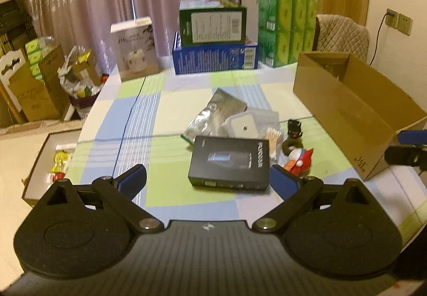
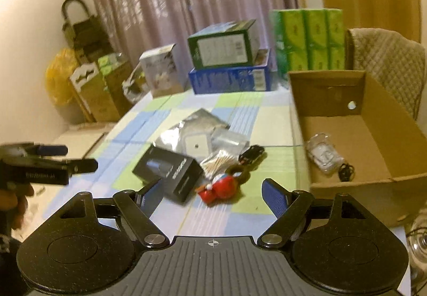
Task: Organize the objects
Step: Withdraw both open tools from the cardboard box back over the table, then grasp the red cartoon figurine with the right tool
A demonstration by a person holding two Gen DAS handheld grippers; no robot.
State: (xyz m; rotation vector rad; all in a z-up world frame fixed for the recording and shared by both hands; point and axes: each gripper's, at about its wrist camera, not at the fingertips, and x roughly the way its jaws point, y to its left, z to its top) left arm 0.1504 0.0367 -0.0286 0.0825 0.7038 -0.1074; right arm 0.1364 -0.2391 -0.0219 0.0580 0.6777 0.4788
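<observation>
A black product box (image 1: 230, 163) (image 2: 168, 170) lies on the checked tablecloth amid a small pile: silver foil pouches (image 1: 216, 113) (image 2: 194, 133), a bag of cotton swabs (image 1: 275, 139) (image 2: 217, 162), a red and white toy (image 1: 300, 160) (image 2: 217, 188) and a small black object (image 1: 294, 126) (image 2: 252, 154). My left gripper (image 1: 209, 180) hovers open just short of the black box, nothing in it. My right gripper (image 2: 212, 194) is open and empty above the toy. An open cardboard box (image 1: 355, 109) (image 2: 360, 136) at the right holds a clear packet (image 2: 324, 156) and a black cord.
Stacked green and blue cartons (image 1: 213, 40) (image 2: 229, 66), a white carton (image 1: 134, 48) and green tissue packs (image 1: 287, 29) (image 2: 309, 40) line the table's far edge. A padded chair (image 2: 387, 66) stands behind the cardboard box. A low tray (image 1: 48, 162) and boxes sit on the floor at left.
</observation>
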